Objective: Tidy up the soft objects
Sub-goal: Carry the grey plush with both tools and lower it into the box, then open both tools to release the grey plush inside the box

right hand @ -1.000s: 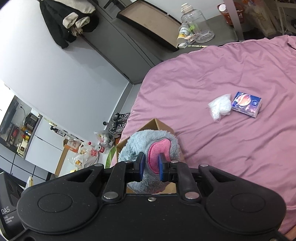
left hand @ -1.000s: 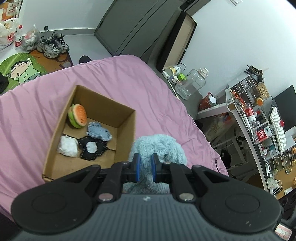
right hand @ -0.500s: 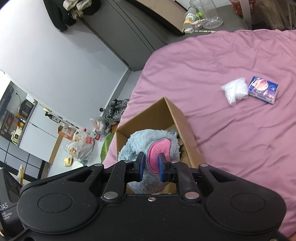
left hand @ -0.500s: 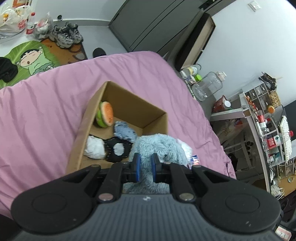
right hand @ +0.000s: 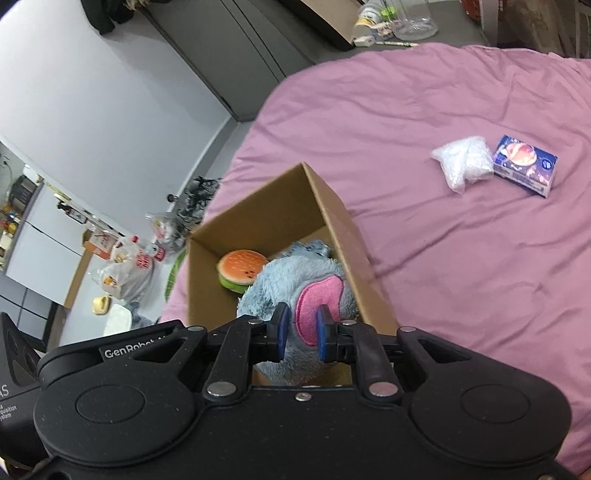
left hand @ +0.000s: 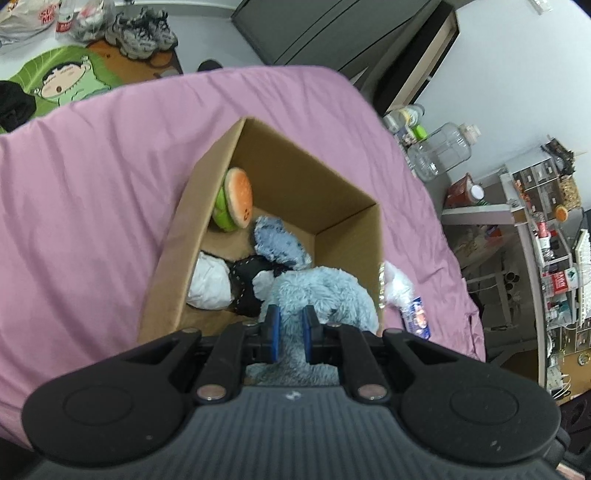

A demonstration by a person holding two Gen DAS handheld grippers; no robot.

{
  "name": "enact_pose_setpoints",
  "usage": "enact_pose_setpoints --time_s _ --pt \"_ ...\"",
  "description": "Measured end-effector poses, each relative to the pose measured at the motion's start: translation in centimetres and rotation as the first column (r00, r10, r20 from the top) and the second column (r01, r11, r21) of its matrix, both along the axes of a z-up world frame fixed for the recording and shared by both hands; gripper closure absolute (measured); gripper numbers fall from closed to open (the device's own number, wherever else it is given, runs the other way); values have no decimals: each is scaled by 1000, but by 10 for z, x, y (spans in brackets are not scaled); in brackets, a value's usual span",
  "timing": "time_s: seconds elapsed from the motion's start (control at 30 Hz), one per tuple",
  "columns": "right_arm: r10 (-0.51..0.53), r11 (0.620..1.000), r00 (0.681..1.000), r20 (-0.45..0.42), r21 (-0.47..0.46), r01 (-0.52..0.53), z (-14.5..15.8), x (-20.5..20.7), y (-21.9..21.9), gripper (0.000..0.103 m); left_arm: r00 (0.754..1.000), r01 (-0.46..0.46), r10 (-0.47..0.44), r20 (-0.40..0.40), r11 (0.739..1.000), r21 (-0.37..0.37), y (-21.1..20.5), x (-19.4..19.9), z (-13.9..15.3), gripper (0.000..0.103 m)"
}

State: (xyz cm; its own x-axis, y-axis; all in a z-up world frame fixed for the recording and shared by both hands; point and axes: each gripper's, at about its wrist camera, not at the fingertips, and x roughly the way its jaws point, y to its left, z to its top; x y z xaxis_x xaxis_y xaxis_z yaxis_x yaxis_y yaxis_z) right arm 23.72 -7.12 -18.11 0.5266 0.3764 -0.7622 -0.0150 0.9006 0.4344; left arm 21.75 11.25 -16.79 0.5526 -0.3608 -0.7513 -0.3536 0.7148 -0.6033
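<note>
A fluffy blue plush toy [left hand: 325, 291] with a pink ear patch [right hand: 317, 306] hangs over the open cardboard box [left hand: 280, 166] on the pink bed. My left gripper [left hand: 290, 326] is shut on its blue fur, and my right gripper [right hand: 301, 330] is shut on the pink ear. Inside the box lie a burger plush [left hand: 234, 201], a smaller blue fuzzy cloth [left hand: 277, 242], a black lacy item [left hand: 247, 280] and a white bundle [left hand: 208, 282]. The toy hides the box's near right corner.
A white plastic bag [right hand: 461, 162] and a small blue printed pack [right hand: 524, 164] lie on the pink bedsheet [right hand: 461, 258] right of the box. Off the bed stand shoes [left hand: 142, 26], a green cartoon mat [left hand: 62, 79], a clear jug [left hand: 441, 151] and cluttered shelves [left hand: 546, 229].
Both grippers have come down and closer to the box with the plush toy; the toy now hangs over the box's opening, and the box looks larger in both views.
</note>
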Motion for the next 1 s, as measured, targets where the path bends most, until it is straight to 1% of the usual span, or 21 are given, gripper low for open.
enact_pose_setpoints --time_s 0.1,0.2,0.23,0.27,0.3,0.37,0.47,0.57,0.67,0.73,0.83,0.9,1.0 --pt "-15 1000 1000 -12 -15 15 -5 2 -1 82 999 17 -16 -32 1000 10 -5 6 -7 91" --pt "-20 1000 1000 -22 -21 20 -6 4 -1 82 997 31 -28 -66 999 41 -9 11 -11 91" --pt "-21 999 1000 -21 -27 20 -5 5 -2 78 997 36 -33 -68 999 37 -9 11 -12 91" --pt "-22 999 1000 -18 -31 21 -5 5 -1 76 997 36 -33 -69 999 38 -10 11 -11 91" --pt "-23 999 1000 -12 -32 23 -4 5 -1 74 997 34 -30 -67 998 58 -11 10 -8 90" --pt "-22 999 1000 -10 -28 21 -3 4 -3 74 998 35 -29 -58 995 99 -12 10 -3 88" --pt "-28 999 1000 -9 -18 28 0 2 -6 74 998 29 -23 -52 994 107 -12 7 3 88" --pt "-33 999 999 1 -8 33 4 0 -10 74 999 26 -21 -39 990 136 -15 4 12 88" --pt "-46 999 999 14 4 46 12 -4 -16 69 999 23 -19 -31 988 151 -17 3 20 87" --pt "-53 999 998 25 3 53 19 -6 -20 64 1000 21 -18 -23 985 168 -19 0 28 83" --pt "-57 998 997 48 17 57 30 -10 -28 57 1000 15 -16 4 980 199 -24 -4 41 70" --pt "-68 998 996 64 9 68 36 -12 -34 53 1000 15 -20 19 975 223 -30 -7 49 56" --pt "-79 997 994 76 10 78 42 -16 -42 48 999 9 -19 34 965 262 -38 -11 60 46"
